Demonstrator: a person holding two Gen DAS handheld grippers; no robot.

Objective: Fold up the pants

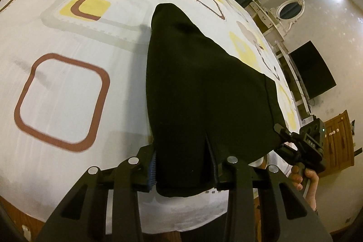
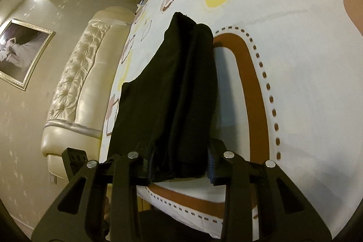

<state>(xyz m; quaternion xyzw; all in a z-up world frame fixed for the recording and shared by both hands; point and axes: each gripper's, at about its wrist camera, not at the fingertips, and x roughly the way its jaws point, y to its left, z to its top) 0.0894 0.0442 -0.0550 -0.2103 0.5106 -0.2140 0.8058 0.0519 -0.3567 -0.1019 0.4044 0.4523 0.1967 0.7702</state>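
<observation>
I had the pants (image 1: 204,92) lifted at one end, with my left claw (image 1: 183,171) pinching one corner of that end and my right claw (image 2: 179,165) pinching the other. Each pair of fingers was closed onto dark cloth, and in both wrist views the fabric filled the gap between them, so I judged both grips firm. The far end of the pants lay on the bed (image 1: 68,87), on the white sheet with its brown and yellow squares, while the near part rose off the sheet toward my claws.

I held the two corners apart for a reason: it kept the edge between them taut, so the cloth would hang as one flat panel and not bunch. In the left view the right claw (image 1: 292,140) sat off to the side at much the same height, which suited a level edge. In the right view the pants (image 2: 168,87) showed long lengthwise creases, so I took it that the legs were already laid one on the other.

Leaving the far end on the sheet made sense too, since the mattress anchored it and gave me a line to fold over. My judgement was that the next move should carry the held end forward over the resting end, both claws together. If one claw led, the edge would skew.
</observation>
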